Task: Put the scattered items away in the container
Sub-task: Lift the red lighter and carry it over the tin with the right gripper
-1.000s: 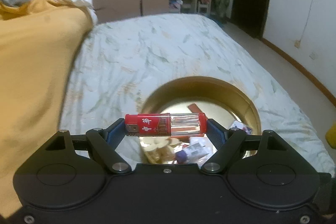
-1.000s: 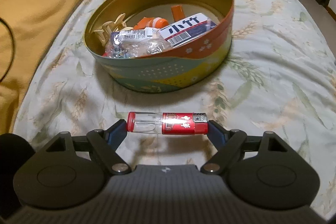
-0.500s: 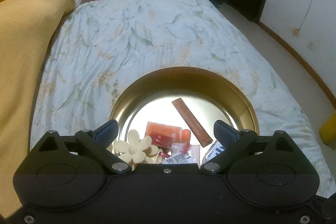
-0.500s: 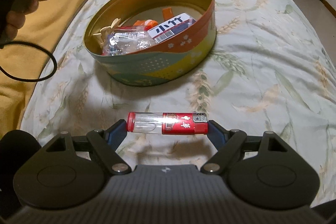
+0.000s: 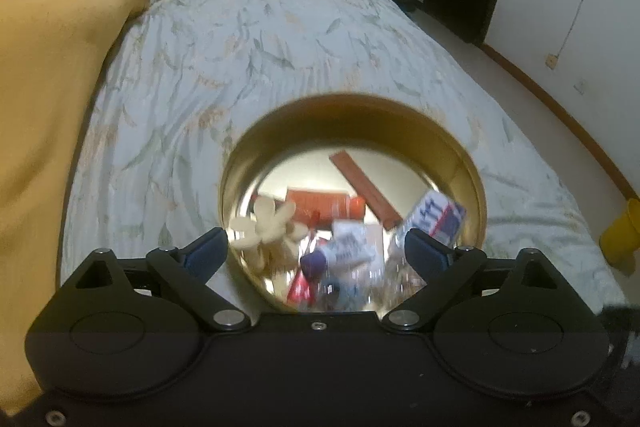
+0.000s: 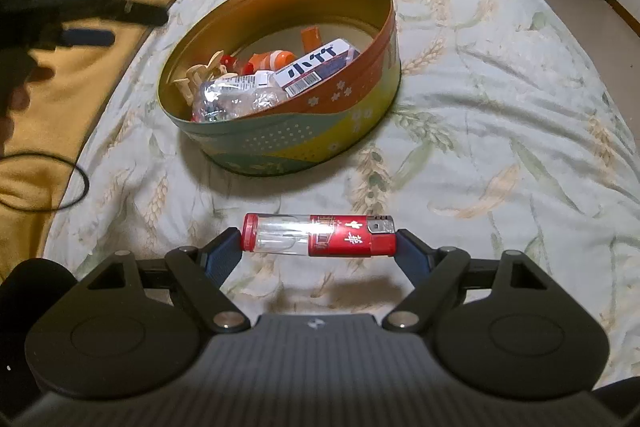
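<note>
One lighter gone from the left gripper (image 5: pixel 316 251) since a second ago: fingers (image 5: pixel 206 253) now spread wide and empty above the tin (image 5: pixel 476 195), and a red shape low among the blurred contents, probably that lighter. Means one more item tidied, with the left side free. Remaining in hand: a second lighter (image 6: pixel 319 235), pinched end to end across the right gripper (image 6: pixel 319 247), red cap touching the left finger, metal head touching the right. Held level above the bed (image 6: pixel 500 131), short of the tin's near wall, not yet over the opening. Likely next: carry forward, release inside.
</note>
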Motion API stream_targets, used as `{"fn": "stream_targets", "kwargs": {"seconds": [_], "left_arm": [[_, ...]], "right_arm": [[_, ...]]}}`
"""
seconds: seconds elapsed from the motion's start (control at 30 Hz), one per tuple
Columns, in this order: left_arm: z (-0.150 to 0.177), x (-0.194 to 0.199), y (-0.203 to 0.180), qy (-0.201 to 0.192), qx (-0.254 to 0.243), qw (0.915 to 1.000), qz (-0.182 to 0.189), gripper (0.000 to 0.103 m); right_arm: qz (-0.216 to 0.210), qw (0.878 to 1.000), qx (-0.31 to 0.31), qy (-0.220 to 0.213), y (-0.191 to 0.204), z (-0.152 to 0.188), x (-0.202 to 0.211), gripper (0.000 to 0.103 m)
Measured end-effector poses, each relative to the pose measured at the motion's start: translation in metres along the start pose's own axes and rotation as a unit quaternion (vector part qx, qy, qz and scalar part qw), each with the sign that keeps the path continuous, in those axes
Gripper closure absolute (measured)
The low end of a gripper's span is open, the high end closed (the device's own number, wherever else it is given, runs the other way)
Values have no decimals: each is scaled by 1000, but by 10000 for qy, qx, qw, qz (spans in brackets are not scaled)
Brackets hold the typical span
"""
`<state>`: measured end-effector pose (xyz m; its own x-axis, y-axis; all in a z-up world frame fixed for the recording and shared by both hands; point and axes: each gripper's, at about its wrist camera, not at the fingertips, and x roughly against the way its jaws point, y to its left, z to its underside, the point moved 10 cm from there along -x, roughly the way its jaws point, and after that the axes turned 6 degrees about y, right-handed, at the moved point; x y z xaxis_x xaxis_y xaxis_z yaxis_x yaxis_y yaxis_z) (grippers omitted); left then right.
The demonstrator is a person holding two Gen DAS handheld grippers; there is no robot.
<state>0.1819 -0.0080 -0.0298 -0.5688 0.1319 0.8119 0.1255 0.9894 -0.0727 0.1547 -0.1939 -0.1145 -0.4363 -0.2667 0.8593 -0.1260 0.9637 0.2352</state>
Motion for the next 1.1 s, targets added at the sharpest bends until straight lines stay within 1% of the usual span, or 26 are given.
{"fn": "stream_targets", "kwargs": {"seconds": [0.17, 0.3, 0.5, 0.63, 0.83, 0.93, 1.1], "left_arm": [[40, -8, -3, 183, -69, 9998, 61, 10], [71, -15, -8, 342, -16, 9993, 166, 10], [104, -25, -23, 487, -77, 9985, 258, 10], [119, -32, -31, 521, -152, 9983, 203, 10], [134, -40, -40, 529, -136, 9983, 218, 10], [142, -42, -44, 539, -161, 9982, 194, 10], [155, -48, -50, 596, -106, 9978, 274, 10]], "right_arm": [[72, 10000, 35, -47, -4, -4, 7, 20], [151, 9998, 38, -116, -11, -9, 17, 20], [244, 9995, 37, -216, -18, -16, 32, 20], [326, 9990, 108, -281, -22, -25, 42, 20], [311, 9988, 195, -337, -20, -43, 56, 20], [253, 9987, 264, -358, -15, -57, 60, 20], [124, 9980, 486, -386, 5, -84, 64, 20]]}}
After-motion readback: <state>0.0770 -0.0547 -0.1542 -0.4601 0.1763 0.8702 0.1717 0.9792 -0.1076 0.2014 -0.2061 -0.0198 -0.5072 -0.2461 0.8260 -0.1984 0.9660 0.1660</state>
